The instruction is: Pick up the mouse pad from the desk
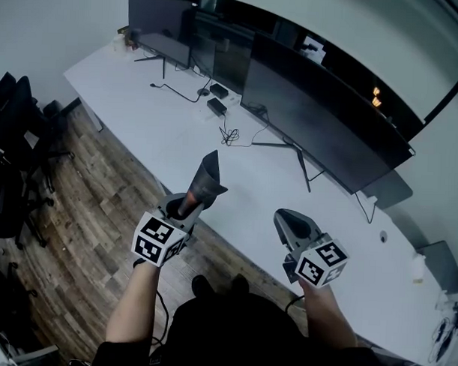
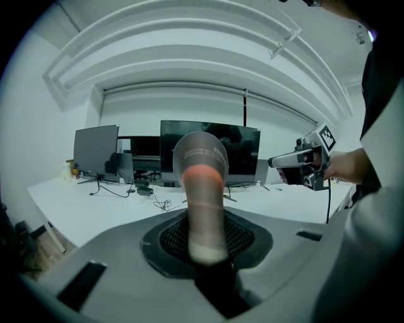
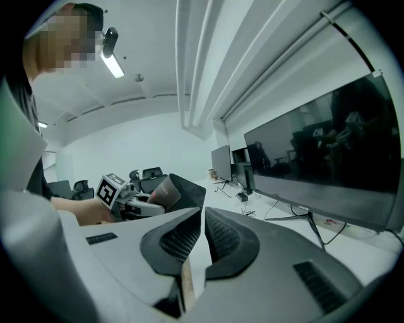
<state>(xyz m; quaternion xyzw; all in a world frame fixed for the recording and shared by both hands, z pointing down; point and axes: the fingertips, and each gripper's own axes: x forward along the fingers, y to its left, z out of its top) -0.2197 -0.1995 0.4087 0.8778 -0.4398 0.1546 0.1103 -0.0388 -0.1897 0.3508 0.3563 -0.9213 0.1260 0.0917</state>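
Observation:
The mouse pad is a dark sheet curled into a roll, and it stands up off the desk near the front edge. My left gripper is shut on its lower end. In the left gripper view the mouse pad rises straight out of the left gripper, with a reddish underside showing. My right gripper hovers over the desk to the right, apart from the pad. Its jaws stand together with only a thin slit and nothing between them, as seen on the right gripper in its own view.
A large dark monitor stands along the desk's back, a smaller monitor at the far left. Cables and two black power bricks lie between them. Office chairs stand on the wood floor at left.

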